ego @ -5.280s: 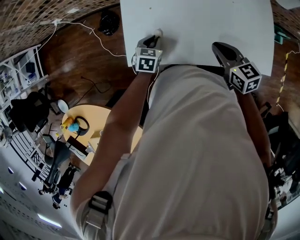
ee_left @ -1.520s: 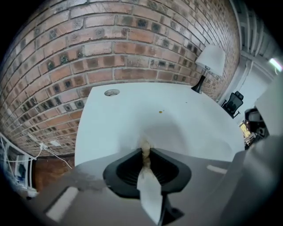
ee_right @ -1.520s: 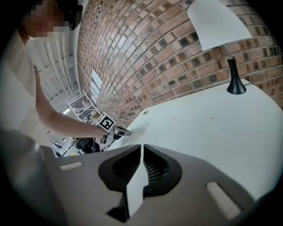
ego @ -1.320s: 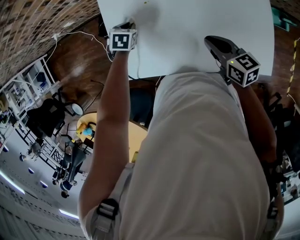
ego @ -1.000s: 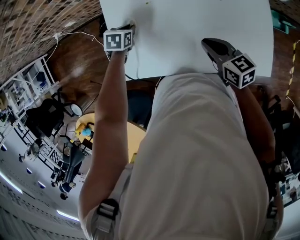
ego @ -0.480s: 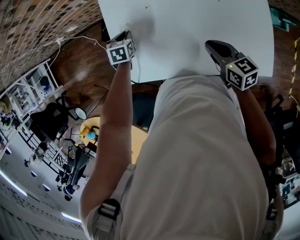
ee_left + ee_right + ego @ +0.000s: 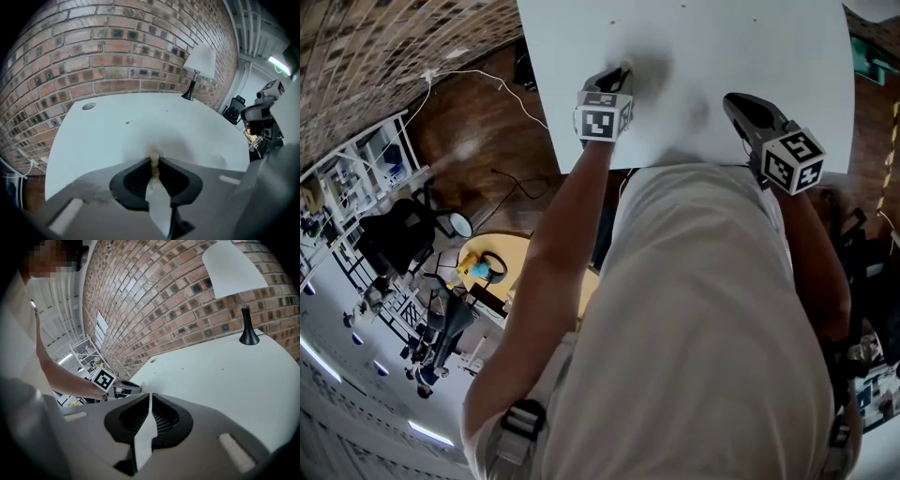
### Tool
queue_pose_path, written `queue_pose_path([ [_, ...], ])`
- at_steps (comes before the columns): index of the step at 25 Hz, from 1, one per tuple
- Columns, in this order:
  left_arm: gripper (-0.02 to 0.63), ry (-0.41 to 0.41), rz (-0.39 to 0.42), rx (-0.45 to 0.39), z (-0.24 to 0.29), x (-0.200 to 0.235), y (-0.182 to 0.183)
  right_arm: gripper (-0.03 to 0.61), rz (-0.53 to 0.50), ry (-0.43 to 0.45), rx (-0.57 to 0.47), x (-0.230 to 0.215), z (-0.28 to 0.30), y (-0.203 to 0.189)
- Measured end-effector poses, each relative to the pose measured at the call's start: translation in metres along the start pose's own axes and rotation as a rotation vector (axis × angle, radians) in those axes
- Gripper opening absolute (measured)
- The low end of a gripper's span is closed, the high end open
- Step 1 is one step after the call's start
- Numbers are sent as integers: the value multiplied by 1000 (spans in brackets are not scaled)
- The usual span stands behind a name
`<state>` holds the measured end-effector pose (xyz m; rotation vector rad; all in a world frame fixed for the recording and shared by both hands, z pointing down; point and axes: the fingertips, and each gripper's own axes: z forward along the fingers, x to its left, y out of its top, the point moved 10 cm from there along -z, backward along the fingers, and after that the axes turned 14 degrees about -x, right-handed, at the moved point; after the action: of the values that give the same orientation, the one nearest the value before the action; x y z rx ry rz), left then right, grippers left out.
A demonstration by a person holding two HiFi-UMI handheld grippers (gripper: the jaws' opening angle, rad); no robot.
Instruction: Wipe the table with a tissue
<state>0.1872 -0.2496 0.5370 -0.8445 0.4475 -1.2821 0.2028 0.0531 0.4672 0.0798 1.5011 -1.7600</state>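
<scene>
The left gripper (image 7: 619, 72) is gripping a crumpled tissue (image 7: 153, 163) and pressing it on the white table (image 7: 750, 56), at the upper middle of the head view. The right gripper (image 7: 150, 396) is resting closed and empty. The wiping seems to be under way, and a small yellowish speck (image 7: 127, 123) is waiting ahead.

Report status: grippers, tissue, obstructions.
Left gripper shut on tissue, tip down at table. Right gripper shut, empty. Lamp at far side, likely no obstruction.

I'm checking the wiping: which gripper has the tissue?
The left gripper, its jaws pinching a crumpled tissue on the white table; the right gripper is shut and empty.
</scene>
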Motion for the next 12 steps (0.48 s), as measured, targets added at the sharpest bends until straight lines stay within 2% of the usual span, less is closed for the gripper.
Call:
queue_pose_path([
  [5, 61, 63, -78, -102, -8, 25, 9, 25, 5, -12, -9, 1, -1, -3],
  [12, 61, 113, -96, -124, 5, 43, 27, 25, 7, -27, -36, -4, -8, -1],
])
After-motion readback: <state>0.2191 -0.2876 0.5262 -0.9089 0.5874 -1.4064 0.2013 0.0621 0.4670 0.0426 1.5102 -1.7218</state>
